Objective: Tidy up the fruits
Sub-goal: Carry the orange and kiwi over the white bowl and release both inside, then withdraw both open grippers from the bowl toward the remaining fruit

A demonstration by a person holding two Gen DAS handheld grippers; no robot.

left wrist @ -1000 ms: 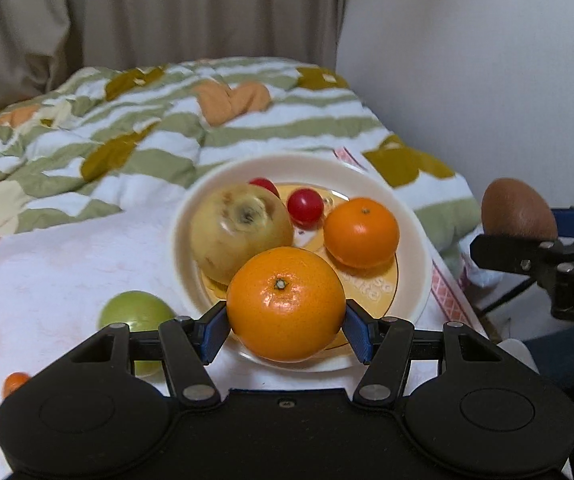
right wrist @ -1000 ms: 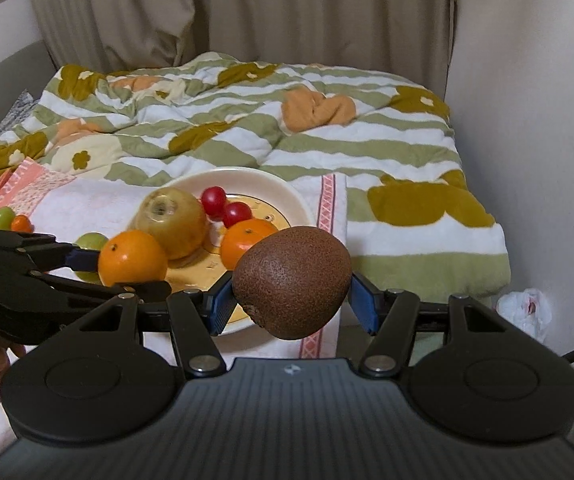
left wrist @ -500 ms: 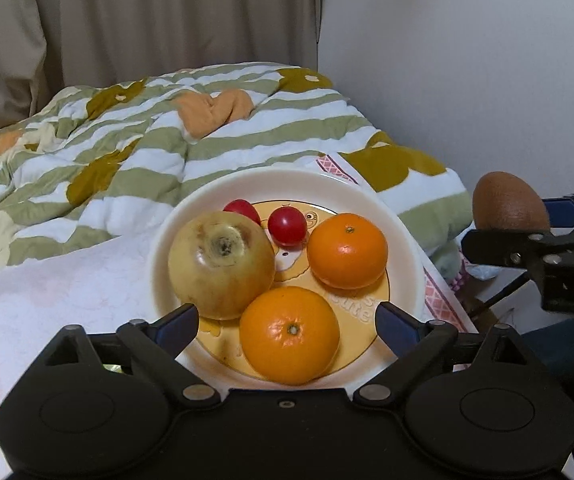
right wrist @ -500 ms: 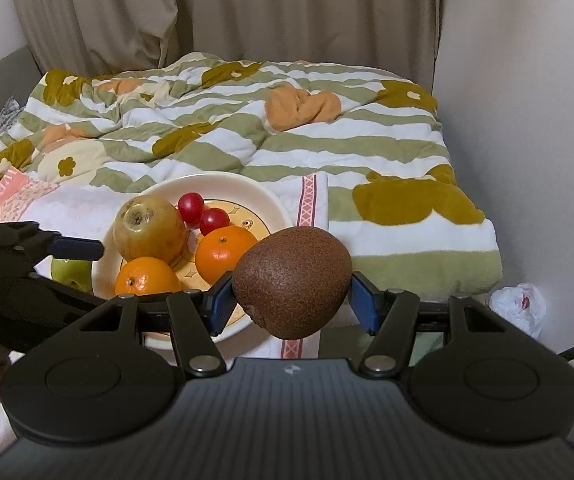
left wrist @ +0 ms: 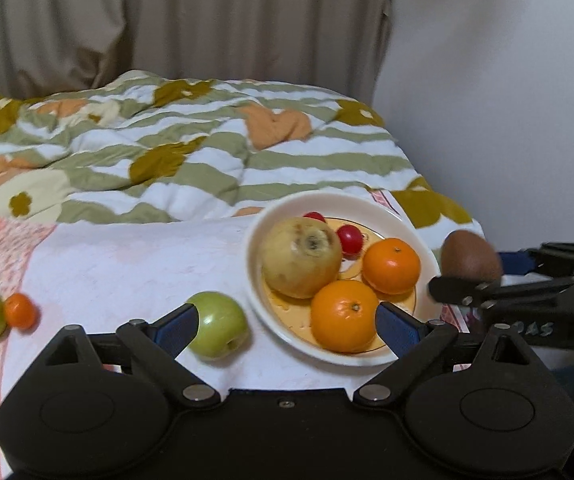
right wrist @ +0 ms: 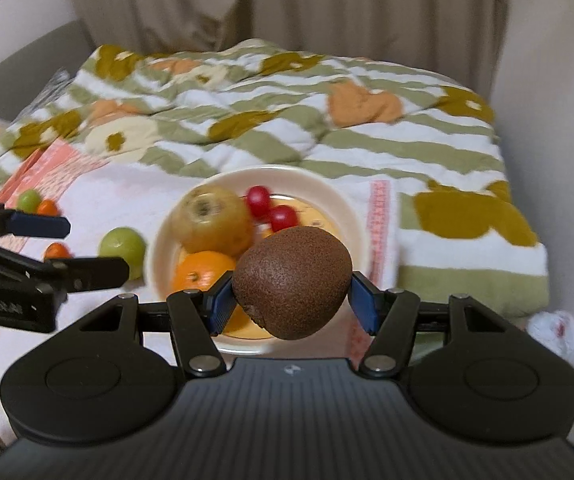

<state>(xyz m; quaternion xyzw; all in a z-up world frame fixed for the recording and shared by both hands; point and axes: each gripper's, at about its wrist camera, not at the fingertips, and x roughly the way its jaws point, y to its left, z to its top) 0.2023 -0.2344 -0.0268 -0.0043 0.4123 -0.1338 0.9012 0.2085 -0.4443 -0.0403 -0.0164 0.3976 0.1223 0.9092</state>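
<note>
meanwhile, a kiwi is clamped in the right gripper above the plate; the left gripper is held wide apart, empty.

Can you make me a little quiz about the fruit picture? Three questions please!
1. True or false: the right hand-held gripper is holding the brown kiwi.
2. How many oranges lie on the plate? A) one B) two C) four
3. Fill in: the big green apple lies on the white cloth, ____ the plate.

Key
1. True; its pads press both sides of the kiwi.
2. B: the near orange and the far orange.
3. Outside, just left of the plate as the left camera sees it. The left hand-held gripper is open and empty.
</note>
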